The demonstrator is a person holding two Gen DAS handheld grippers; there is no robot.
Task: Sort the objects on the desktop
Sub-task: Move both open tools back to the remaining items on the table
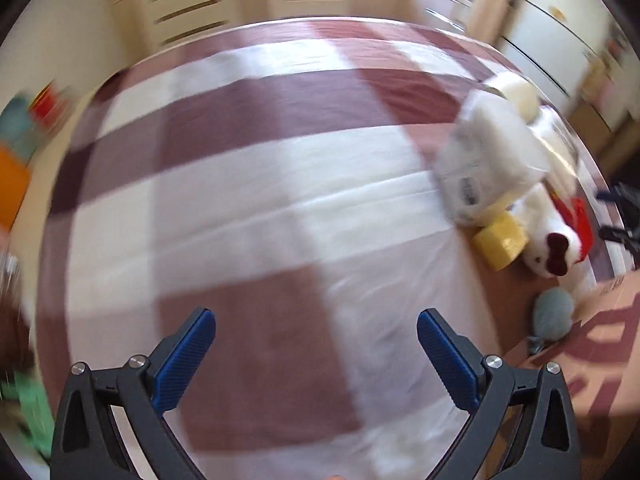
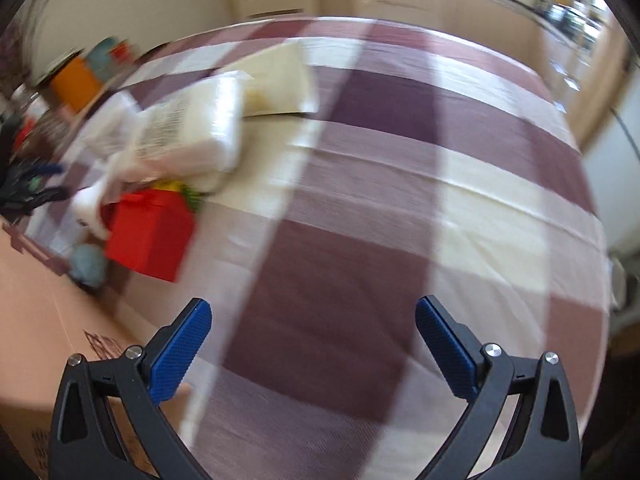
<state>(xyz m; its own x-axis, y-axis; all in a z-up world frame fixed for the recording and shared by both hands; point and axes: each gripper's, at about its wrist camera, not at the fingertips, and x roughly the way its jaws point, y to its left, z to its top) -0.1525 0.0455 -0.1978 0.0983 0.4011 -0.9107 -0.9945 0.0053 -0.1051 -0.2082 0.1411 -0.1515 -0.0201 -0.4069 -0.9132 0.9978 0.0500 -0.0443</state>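
Desktop objects lie heaped on a surface (image 1: 248,184) covered by a maroon-and-white checked cloth: in the left wrist view a clear plastic bag of white packets (image 1: 486,160), a yellow box (image 1: 500,240), a white plush toy with red trim (image 1: 556,236) and a small grey-blue fuzzy ball (image 1: 554,312) crowd the right side, just beside a brown cardboard box (image 1: 592,360) at the near right. In the right wrist view the same heap sits at the left, with a red box (image 2: 150,232) under the bag and the cardboard at the near left. The left hand-held gripper (image 1: 316,328) and the right hand-held gripper (image 2: 314,318) both hang released over bare cloth, blue-padded fingers spread wide, grasping nothing; both views are motion-blurred.
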